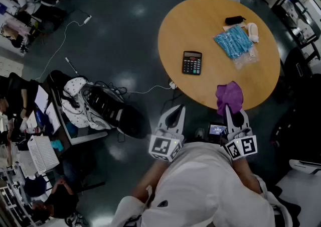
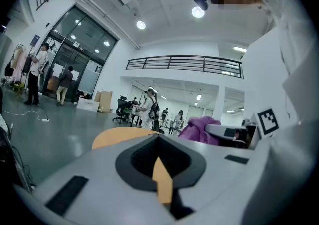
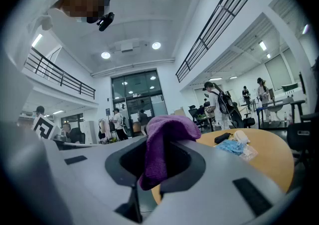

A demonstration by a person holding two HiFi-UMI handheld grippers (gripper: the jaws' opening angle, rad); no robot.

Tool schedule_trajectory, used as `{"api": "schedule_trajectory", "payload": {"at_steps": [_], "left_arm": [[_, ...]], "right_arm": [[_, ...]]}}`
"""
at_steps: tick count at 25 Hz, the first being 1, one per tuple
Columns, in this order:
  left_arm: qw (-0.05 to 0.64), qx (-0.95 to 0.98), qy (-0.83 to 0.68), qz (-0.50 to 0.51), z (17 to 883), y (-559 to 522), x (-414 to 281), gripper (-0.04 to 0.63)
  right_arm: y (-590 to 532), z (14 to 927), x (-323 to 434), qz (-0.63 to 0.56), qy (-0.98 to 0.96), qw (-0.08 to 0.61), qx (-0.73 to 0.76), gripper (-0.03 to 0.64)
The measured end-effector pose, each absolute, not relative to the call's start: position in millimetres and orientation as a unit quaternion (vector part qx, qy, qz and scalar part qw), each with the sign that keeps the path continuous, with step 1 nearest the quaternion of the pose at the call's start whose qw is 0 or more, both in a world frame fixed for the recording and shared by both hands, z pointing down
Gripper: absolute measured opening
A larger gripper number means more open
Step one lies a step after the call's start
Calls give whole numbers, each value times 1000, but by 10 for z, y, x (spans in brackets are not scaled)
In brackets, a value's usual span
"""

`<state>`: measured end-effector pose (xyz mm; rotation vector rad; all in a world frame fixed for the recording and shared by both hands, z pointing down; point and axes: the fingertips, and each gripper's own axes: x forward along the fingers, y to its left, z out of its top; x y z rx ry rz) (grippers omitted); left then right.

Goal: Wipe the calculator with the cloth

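Right tool (image 1: 233, 112) clamps crumpled purple cloth (image 1: 229, 96).

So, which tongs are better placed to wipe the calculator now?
Right. The right tongs are shut on the cloth, at the edge of the table that bears the calculator. The left tongs are shut and empty, off the table.

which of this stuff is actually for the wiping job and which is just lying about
For the job: calculator, purple cloth.
Just lying about: blue packet, black pouch, clear plastic bag, white object.
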<state>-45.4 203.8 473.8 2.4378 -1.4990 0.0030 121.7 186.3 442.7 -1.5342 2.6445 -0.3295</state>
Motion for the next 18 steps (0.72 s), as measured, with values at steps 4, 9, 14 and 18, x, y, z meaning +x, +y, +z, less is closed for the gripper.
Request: {"api": "schedule_trajectory", "payload": {"at_steps": [4, 9, 14, 18], "left_arm": [[136, 844, -519, 4, 4693, 2095, -488, 6], [133, 844, -519, 6, 4687, 2136, -373, 6], [139, 838, -527, 12, 4736, 2146, -265, 6], [148, 827, -542, 20, 4850, 2107, -214, 6]], "right_arm": [[1940, 4390, 1192, -109, 859, 34, -499, 71], [1963, 4399, 1291, -109, 861, 33, -496, 71], [1938, 4379, 1415, -126, 864, 57, -485, 71], [1823, 4418, 1501, -130, 872, 54, -469, 71]]}}
